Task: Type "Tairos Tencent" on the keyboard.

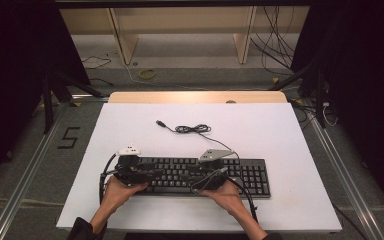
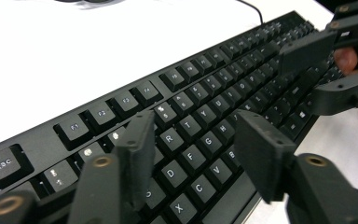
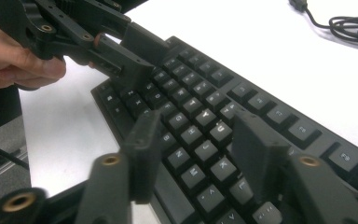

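1. The left gripper [image 1: 139, 175] hovers over the left end of the keyboard [image 1: 250, 175], jaws apart with nothing between them; in the left gripper view its tips stand just above the letter keys [image 2: 179, 158].
2. The keyboard lies near the worktop's [image 1: 290, 135] near edge, its long axis running parallel to that edge, left to right. Its cable [image 1: 192, 129] lies coiled toward the far edge.
3. The right gripper [image 1: 211, 176] hangs over the middle keys, jaws likewise apart and empty, left of the number pad [image 1: 254, 176].
4. Each gripper points down at its own half, so the keys lie directly below both, neither nearer.
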### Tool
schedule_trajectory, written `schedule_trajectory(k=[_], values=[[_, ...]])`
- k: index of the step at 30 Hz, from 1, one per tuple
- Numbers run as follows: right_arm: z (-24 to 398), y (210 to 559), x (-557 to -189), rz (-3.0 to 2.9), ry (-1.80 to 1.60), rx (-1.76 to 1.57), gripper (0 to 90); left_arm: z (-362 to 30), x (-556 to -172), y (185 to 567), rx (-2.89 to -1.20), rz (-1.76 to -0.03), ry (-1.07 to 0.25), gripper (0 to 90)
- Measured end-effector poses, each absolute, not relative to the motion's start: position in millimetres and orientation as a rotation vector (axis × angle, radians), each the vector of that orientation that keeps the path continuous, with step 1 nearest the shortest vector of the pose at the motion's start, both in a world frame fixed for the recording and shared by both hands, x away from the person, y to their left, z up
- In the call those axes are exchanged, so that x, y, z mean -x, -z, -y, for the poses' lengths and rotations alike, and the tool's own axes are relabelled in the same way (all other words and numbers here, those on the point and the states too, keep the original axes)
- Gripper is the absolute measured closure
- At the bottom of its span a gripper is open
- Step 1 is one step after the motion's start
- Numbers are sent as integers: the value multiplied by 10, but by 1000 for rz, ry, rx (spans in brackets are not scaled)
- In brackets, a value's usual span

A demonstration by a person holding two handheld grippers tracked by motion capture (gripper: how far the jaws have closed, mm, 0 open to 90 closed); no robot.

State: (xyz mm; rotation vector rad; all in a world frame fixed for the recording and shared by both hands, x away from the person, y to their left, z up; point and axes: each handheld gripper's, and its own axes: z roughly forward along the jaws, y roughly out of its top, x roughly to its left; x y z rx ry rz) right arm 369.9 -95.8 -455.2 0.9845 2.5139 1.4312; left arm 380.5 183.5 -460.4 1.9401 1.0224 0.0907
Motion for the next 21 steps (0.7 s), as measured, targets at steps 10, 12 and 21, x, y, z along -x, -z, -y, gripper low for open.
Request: schedule_trajectory(k=[10, 12, 21], values=[[846, 4564, -3715, -2549, -1417, -955, 761, -1869, -3745, 4582, -1924, -1015, -95, 376], [838, 4568, -3716, -2553, -1417, -949, 778, -1873, -3736, 4581, -1921, -1013, -96, 372], [768, 4612, -3725, -2576, -1383, -940, 880, -1916, -3673, 4561, -1905, -997, -98, 360]])
